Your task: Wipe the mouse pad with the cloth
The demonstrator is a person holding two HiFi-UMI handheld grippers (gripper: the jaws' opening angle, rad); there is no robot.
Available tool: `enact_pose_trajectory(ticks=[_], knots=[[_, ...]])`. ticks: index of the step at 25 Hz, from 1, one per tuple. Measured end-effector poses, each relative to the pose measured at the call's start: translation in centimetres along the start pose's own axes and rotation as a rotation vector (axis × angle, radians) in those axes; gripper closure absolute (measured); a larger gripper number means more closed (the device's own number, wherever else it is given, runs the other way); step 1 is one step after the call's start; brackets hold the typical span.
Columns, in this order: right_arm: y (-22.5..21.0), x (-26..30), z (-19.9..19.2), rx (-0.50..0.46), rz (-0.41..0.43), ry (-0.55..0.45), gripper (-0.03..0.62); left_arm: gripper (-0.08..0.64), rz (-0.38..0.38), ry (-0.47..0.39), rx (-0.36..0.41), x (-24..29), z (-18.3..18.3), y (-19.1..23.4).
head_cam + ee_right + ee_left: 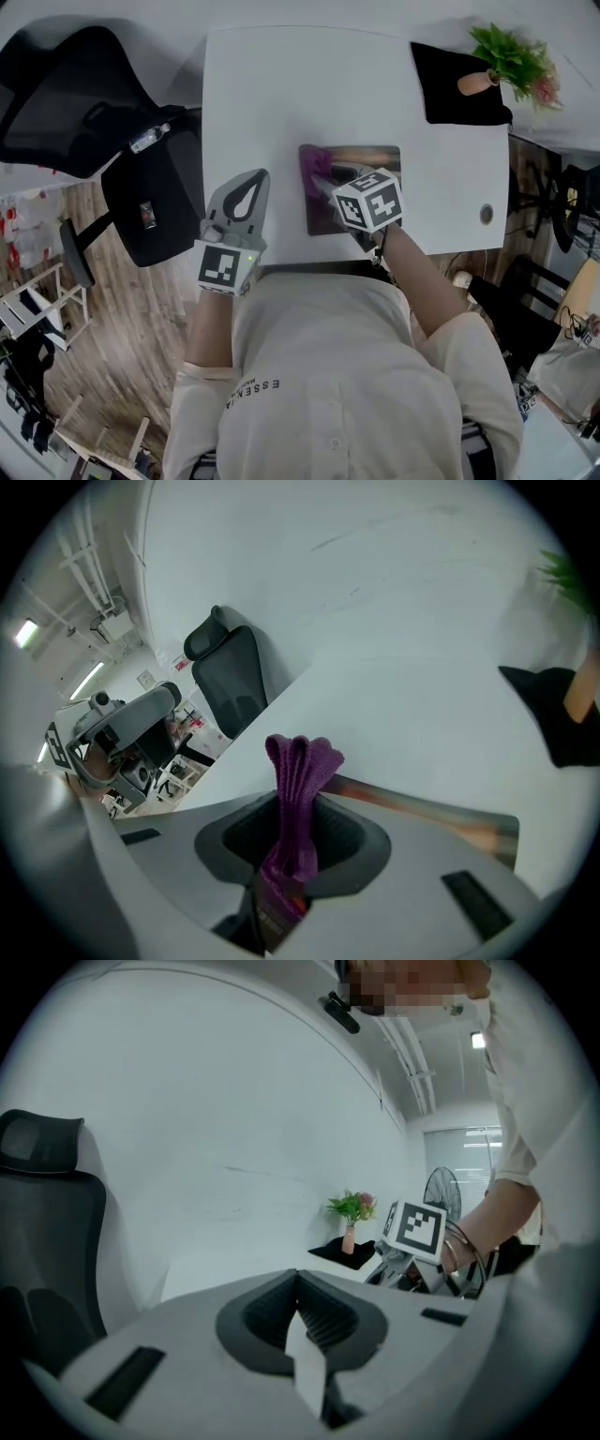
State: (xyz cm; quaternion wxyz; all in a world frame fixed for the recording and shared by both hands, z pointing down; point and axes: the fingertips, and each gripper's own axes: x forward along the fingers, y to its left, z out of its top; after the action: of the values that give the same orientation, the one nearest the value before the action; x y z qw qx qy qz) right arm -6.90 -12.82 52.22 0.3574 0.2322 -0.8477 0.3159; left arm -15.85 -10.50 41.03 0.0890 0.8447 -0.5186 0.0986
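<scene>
The mouse pad (370,161) is a brownish-grey rectangle lying in the middle of the white table (272,94). In the right gripper view it shows as a strip (427,813) past the jaws. A folded purple cloth (314,166) rests on the pad's left part, and my right gripper (325,185) is shut on it. The cloth (300,761) sticks up between that gripper's (298,803) jaws. My left gripper (254,178) hovers at the table's near left, apart from the pad, jaws shut with nothing in them. The left gripper view has its jaws (298,1283) together.
A black mat (450,89) at the table's back right carries a small vase with a green plant (514,54). A black office chair (70,108) stands left of the table. A round grommet (486,214) sits near the right edge.
</scene>
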Motion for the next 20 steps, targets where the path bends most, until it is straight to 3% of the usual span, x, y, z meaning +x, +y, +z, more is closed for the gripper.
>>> enact_pose_trajectory(ticks=[9,13,17,20], knots=[[-1.8,1.9,-0.4,0.002,-0.029,0.077,0.491,0.560,0.045,0.050,-0.068,0.5,-0.9,-0.4],[-2.5,1.8,-0.6,0.004,-0.042,0.087,0.489,0.560,0.038,0.039,-0.011,0.7,-0.9,-0.8],[-3.2,1.1,-1.1,0.018,-0.043,0.087,0.488,0.560,0.055,0.048,-0.032,0.9,-0.2,-1.5],[-4.1,0.2,-1.7,0.032,-0.047,0.093,0.488,0.560,0.045,0.044,0.002,1.3,0.1,-2.2]])
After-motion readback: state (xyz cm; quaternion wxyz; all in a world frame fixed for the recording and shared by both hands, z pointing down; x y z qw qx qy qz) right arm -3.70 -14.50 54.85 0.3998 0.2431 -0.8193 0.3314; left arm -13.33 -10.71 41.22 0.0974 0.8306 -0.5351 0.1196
